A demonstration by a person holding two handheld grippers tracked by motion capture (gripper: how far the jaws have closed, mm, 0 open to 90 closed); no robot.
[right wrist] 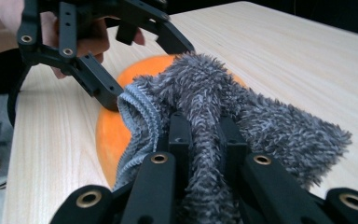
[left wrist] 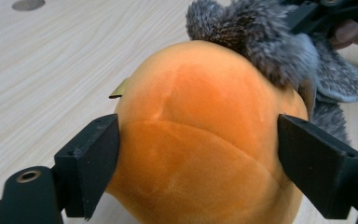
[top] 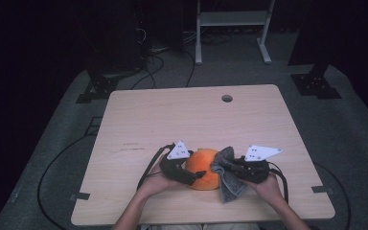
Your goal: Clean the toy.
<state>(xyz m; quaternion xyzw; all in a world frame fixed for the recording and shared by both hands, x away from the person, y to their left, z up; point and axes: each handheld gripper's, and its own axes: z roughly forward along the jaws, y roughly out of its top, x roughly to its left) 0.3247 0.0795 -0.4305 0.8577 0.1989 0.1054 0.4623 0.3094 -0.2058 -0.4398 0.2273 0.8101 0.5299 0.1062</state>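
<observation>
High view: at the lower centre of the frame, near the front edge of the worktop [top: 139, 120], a person's two hands bring a pair of tools to an orange plush ball [top: 205, 168]. The left tool [top: 188, 176] comes at the ball from its left side, jaws spread wide around it; the right tool [top: 223, 165] comes from the right, jaws pinched narrow on a grey fluffy cloth [top: 227, 184] that drapes down to the worktop and presses against the ball's right flank.

Left tool's view: the ball [left wrist: 205, 140] sits squarely between the two black jaws, each touching or just beside a side of it, with the cloth [left wrist: 261, 42] lying over its far upper right. A small tan tag [left wrist: 120, 88] pokes out at the ball's left edge, a detail seen from here.

Right tool's view: the cloth [right wrist: 223, 112] is bunched between the closed jaws and spread over the ball's [right wrist: 109, 135] top, toward the upper left, with the left tool [right wrist: 156, 72] just beyond. The coming wipe appears to turn on this: the ball lies straight ahead of the cloth-bearing tool, steadied from the opposite side.
</observation>
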